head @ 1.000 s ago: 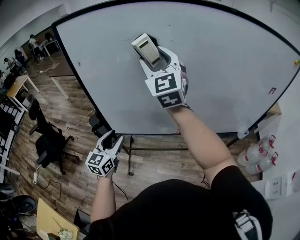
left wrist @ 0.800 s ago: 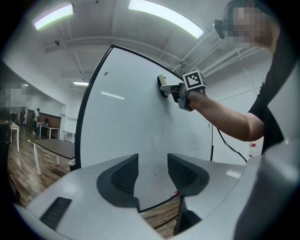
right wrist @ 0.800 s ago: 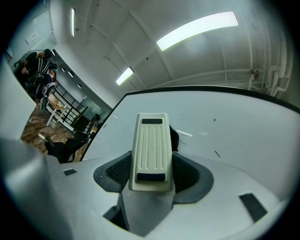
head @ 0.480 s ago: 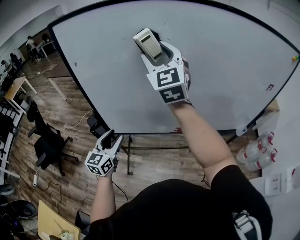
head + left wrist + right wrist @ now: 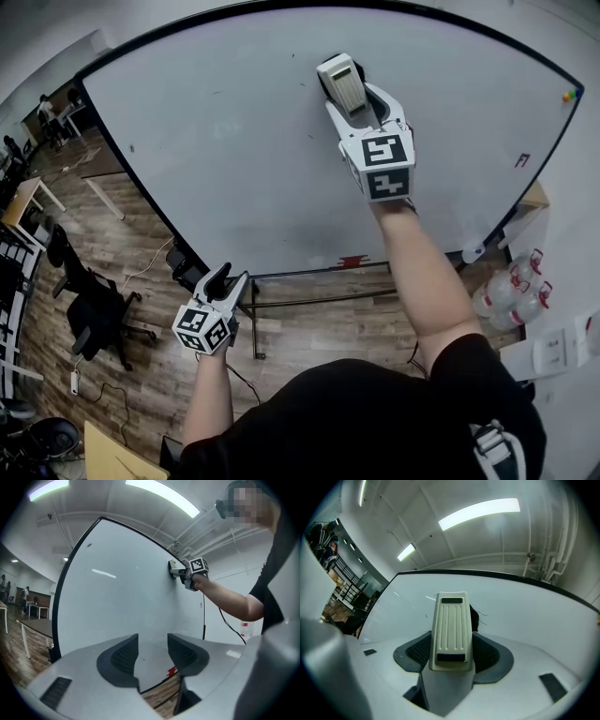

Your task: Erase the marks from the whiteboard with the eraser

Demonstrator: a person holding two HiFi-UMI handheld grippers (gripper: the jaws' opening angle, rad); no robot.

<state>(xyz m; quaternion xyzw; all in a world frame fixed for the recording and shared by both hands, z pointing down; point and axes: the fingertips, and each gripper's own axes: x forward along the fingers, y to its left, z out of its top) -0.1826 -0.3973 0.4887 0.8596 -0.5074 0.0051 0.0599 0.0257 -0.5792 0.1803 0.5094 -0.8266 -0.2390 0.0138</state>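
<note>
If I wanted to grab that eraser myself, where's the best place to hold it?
Pinch the eraser across its long straight sides, coming in from one end as the right tool does; that leaves the dark pad underneath free to meet the whiteboard.

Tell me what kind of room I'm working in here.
Likely an office or lab workspace: a large whiteboard on a stand, a black office chair on wood flooring, ceiling strip lights.

Glossy smooth whiteboard (image 5: 234, 141); ribbed cream plastic eraser (image 5: 450, 630); matt textured gripper pads (image 5: 123, 656); wood-plank floor (image 5: 141, 309).
</note>
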